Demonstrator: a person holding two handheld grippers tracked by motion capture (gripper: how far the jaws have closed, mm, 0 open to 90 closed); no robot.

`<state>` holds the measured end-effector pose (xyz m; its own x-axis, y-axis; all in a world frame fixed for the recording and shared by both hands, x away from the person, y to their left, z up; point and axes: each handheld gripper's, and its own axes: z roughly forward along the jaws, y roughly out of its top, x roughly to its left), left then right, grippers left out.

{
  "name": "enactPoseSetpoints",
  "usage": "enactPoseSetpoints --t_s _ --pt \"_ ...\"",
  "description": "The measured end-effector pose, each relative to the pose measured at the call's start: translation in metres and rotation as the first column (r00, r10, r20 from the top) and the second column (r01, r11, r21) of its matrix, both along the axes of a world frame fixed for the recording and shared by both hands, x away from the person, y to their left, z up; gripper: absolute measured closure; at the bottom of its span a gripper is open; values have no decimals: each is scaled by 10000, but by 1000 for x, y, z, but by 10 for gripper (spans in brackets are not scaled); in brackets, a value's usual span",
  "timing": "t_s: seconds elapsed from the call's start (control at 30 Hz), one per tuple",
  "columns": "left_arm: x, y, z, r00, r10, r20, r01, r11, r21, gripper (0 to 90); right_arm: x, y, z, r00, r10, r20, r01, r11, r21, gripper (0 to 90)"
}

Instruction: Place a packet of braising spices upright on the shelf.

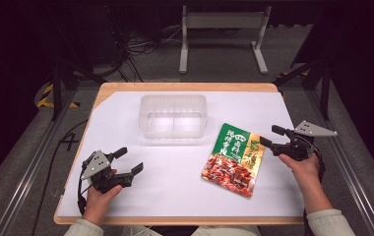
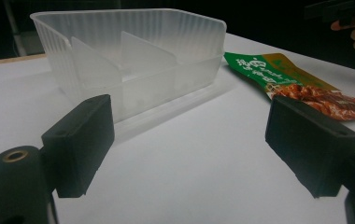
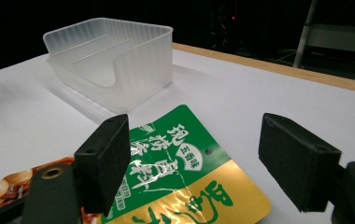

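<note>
My right claw (image 1: 268, 136) gapes just off the food pouch (image 1: 235, 159), which lies flat on the desk (image 1: 175, 191) beside the clear bin (image 1: 173, 116). It looks light, floppy, slick; I'd pinch its near top edge. My left claw (image 1: 128, 161) hangs open too.

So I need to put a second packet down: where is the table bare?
Bare: between the left tool and the packet, left of the clear tray, and the near edge. Tight: between tray and packet, and by the right tool at the packet's corner.
</note>
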<state>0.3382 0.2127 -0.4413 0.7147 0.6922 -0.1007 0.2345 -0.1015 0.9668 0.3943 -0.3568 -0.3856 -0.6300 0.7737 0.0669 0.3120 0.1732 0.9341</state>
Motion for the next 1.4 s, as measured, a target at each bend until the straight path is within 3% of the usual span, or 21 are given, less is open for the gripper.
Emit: enactPoseSetpoints --t_s 0.17,0.37,0.7,0.93,1.13,1.4 --pt "0 1 0 10000 45 -13 -45 10000 43 159 12 2 6 9999 34 118 -29 9992 -403 255" --pt "0 0 -1 10000 41 -44 -41 10000 68 159 21 0 8 9997 8 239 -2 9997 -247 245" --pt "1 -1 -1 10000 -12 13 12 9999 170 163 35 -10 -15 9966 -131 -813 93 9989 -469 329" --pt "1 -1 -1 10000 -53 -9 53 9998 204 164 43 -16 -30 9840 -417 -1733 321 9978 -579 360" --pt "1 -1 -1 10000 -69 -6 70 9997 229 164 49 -18 -42 9641 -587 -2590 426 9968 -671 340" --pt "1 -2 -1 9999 -168 -42 169 9996 221 167 52 -19 -50 9489 -507 -3113 406 9984 -387 312"
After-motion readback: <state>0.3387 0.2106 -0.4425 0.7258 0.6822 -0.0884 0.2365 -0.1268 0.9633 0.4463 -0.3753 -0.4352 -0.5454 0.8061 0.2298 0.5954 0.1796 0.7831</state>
